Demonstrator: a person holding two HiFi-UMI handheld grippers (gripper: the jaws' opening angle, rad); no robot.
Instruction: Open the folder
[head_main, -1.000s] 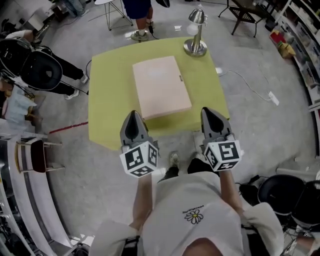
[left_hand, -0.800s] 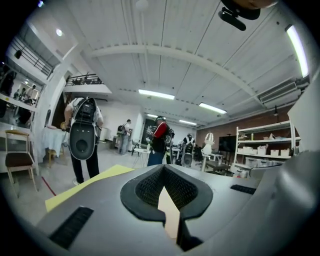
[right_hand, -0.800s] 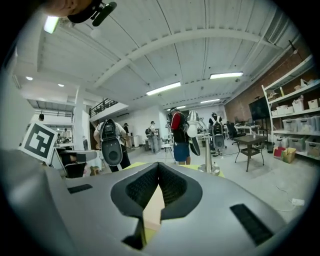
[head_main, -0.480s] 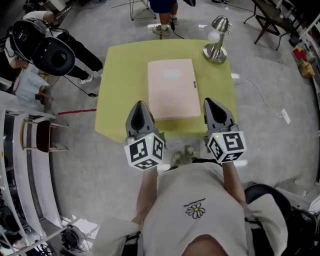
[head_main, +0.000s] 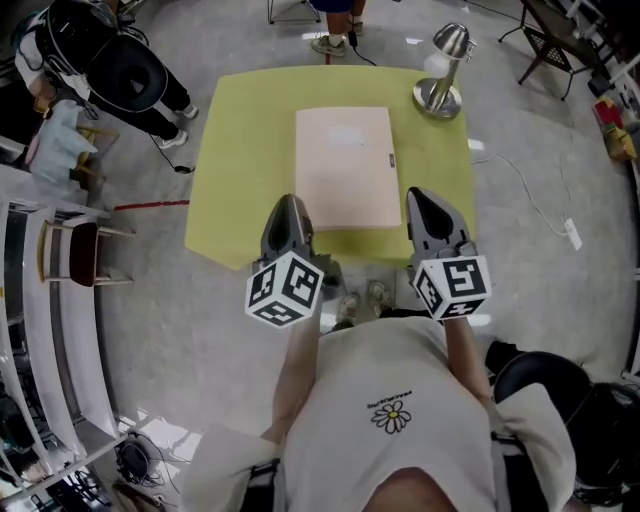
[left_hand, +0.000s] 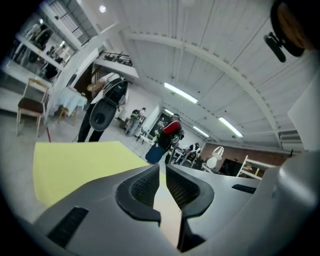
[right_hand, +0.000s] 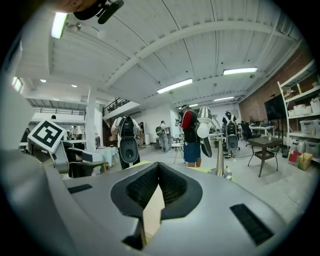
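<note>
Opening not yet begun: pink folder (head_main: 345, 165) left closed, flat mid-bench (head_main: 230, 200), at 12 o'clock from left gripper (head_main: 290, 202) and right gripper (head_main: 420, 197). Fingers of both closed, empty.

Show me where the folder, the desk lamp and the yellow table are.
folder (head_main: 345, 170), head view, middle of its closed pink cover.
desk lamp (head_main: 438, 99), head view, its round base.
yellow table (head_main: 240, 150), head view, bare top left of the folder.
</note>
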